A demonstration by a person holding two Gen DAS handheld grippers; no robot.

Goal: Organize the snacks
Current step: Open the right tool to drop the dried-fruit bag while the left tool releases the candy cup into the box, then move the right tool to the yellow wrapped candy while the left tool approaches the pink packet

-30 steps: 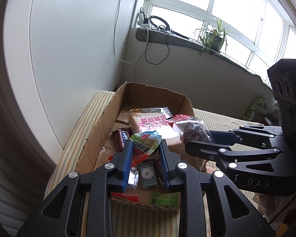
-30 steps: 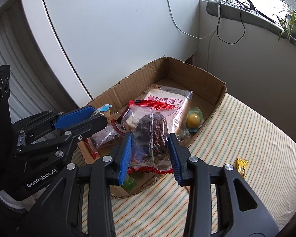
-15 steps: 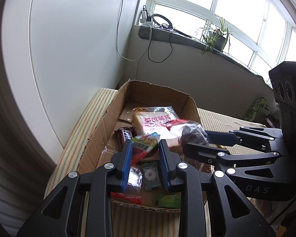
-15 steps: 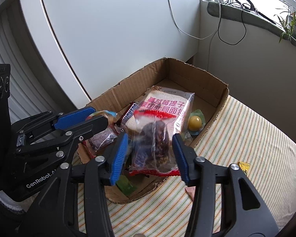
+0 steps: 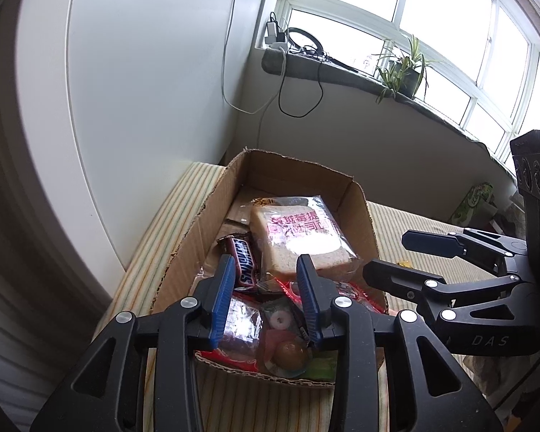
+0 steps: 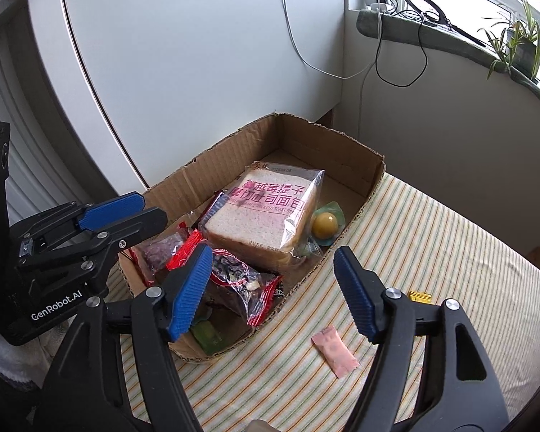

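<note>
Since the earlier frame both packets had left our grippers: the left gripper [image 5: 266, 295], which had pinched a green-and-white snack, and the right gripper [image 6: 273, 291], which had held the clear bag of dark pieces, now stood spread with nothing between the fingers. We noted the bag of dark pieces [image 6: 239, 284] lying in the near end of the cardboard box [image 6: 327, 144], red seams showing, just beside the bagged toast slice [image 6: 266, 216]. A Snickers bar [image 5: 243, 261] lay left of the toast. A yellow jelly cup [image 6: 324, 225] sat against the box's right wall. Outside the box, on the striped cloth [image 6: 432, 237], we recorded a pink sachet [image 6: 334, 351] and a small yellow candy [image 6: 419, 296], well apart from each other.
</note>
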